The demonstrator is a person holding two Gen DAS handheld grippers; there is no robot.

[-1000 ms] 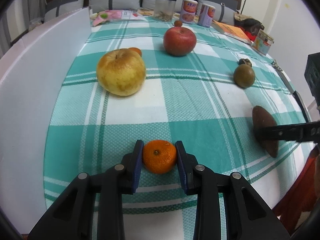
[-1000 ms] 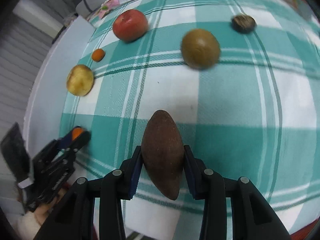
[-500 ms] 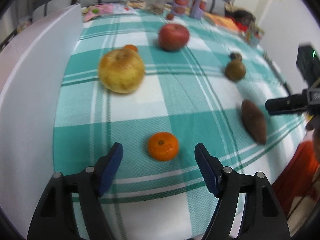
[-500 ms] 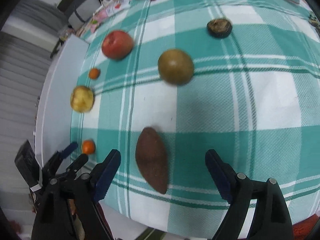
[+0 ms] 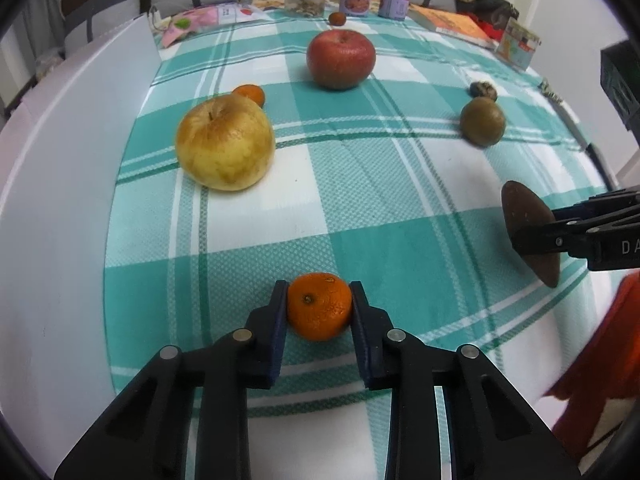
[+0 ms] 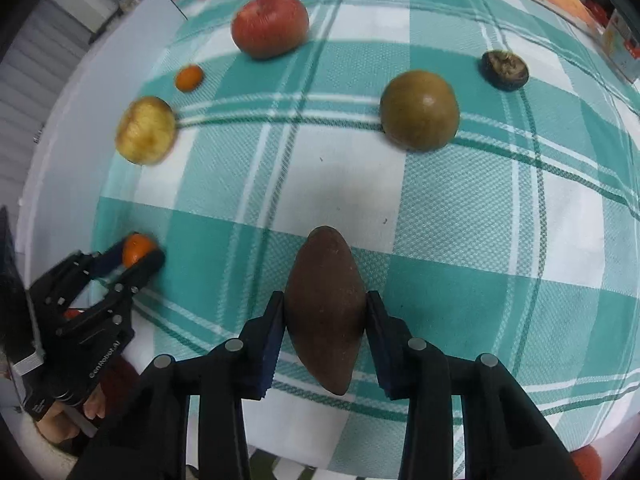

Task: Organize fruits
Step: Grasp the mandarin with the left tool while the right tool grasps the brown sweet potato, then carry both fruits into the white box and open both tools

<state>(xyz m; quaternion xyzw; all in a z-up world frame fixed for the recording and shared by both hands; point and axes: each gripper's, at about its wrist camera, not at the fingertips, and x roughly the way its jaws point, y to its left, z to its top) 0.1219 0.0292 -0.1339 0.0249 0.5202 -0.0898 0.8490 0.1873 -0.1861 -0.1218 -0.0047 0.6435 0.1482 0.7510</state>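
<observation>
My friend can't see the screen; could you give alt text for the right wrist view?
Black tongs, jaws closing, clamp a brown oval fruit on a teal checked tablecloth. Beyond lie a green-brown round fruit, a red apple and a yellow apple.

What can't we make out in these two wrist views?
- Lower part of the brown fruit, left wrist view: the right tool's finger crosses it.
- Small orange, left wrist view: half hidden behind the yellow apple.
- Mandarin, right wrist view: blurred, partly covered by the left tool.
</observation>
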